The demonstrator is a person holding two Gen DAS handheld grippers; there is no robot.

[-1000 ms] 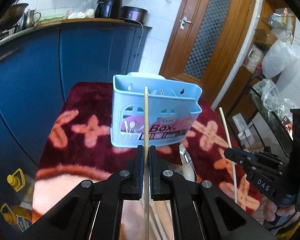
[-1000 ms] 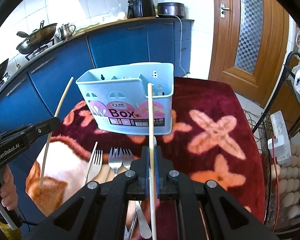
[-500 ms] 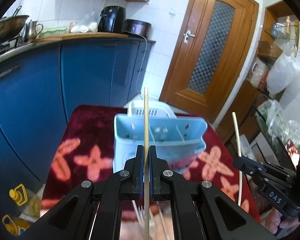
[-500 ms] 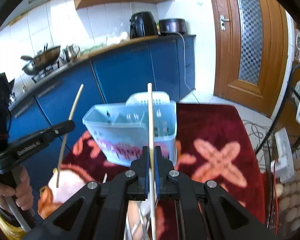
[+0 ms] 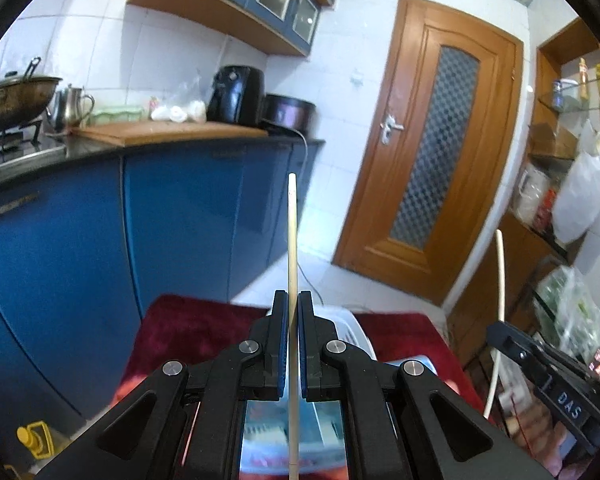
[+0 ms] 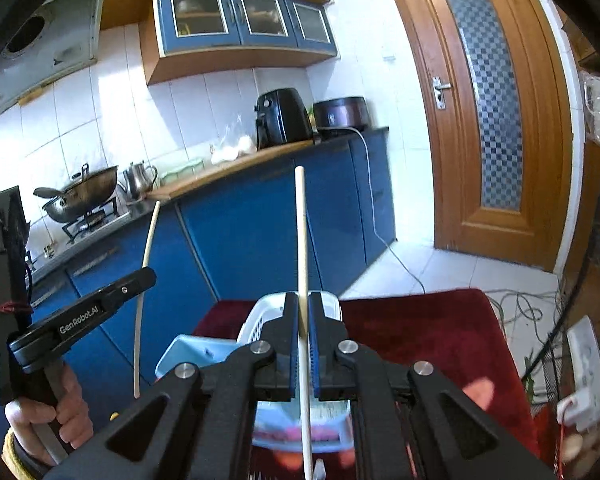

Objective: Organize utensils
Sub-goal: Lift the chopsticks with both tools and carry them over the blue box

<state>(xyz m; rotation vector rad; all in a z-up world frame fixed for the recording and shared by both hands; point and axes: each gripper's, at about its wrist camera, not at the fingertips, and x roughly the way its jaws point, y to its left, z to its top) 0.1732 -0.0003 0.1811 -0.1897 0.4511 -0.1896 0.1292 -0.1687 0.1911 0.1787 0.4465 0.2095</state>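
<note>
My left gripper [image 5: 293, 300] is shut on a pale wooden chopstick [image 5: 292, 232] that stands upright between the pads. My right gripper [image 6: 304, 302] is shut on a second chopstick [image 6: 302, 236], also upright. Both are raised above the light blue utensil box [image 6: 188, 354], which shows blurred below and behind the fingers; it also shows in the left wrist view [image 5: 328, 432]. The right gripper [image 5: 496, 330] with its chopstick [image 5: 500, 280] appears at the right of the left wrist view. The left gripper [image 6: 146, 276] with its chopstick [image 6: 148, 248] appears at the left of the right wrist view.
The box stands on a dark red flowered cloth [image 6: 420, 328] with a white basket [image 6: 260, 312] behind it. Blue kitchen cabinets [image 5: 180, 220] and a counter run along the left. A wooden door [image 5: 432, 160] is behind. A rack with bags [image 5: 572, 308] stands right.
Both grippers have risen and tilted upward with their chopsticks. The box and the forks on the cloth have dropped low, mostly out of sight behind the fingers.
</note>
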